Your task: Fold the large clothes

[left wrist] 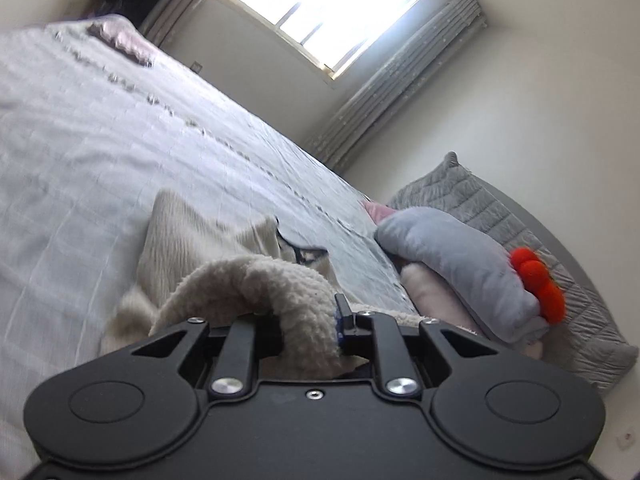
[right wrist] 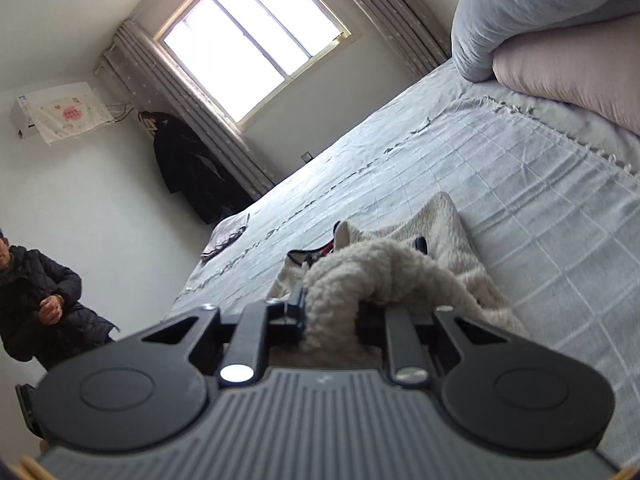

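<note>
A cream fleece garment [left wrist: 192, 236] lies on the grey checked bedspread [left wrist: 80, 140]. My left gripper [left wrist: 304, 320] is shut on a thick bunched fold of it, which bulges up over the jaws and hides the fingertips. In the right wrist view the same garment [right wrist: 444, 232] spreads over the bedspread [right wrist: 520, 184]. My right gripper [right wrist: 332, 312] is shut on another bunched fold, just above the bed. A dark trimmed part of the garment [right wrist: 308, 254] shows beyond the fold.
Stacked pillows, blue-grey over pink [left wrist: 452, 256], lie at the bed head with a red-orange pom-pom toy [left wrist: 540, 284] and a grey quilted cushion [left wrist: 480, 204]. A small folded cloth [right wrist: 226, 236] lies at the far bed edge. A person in a dark jacket [right wrist: 36, 300] stands beside the bed. A window [right wrist: 248, 40] is beyond.
</note>
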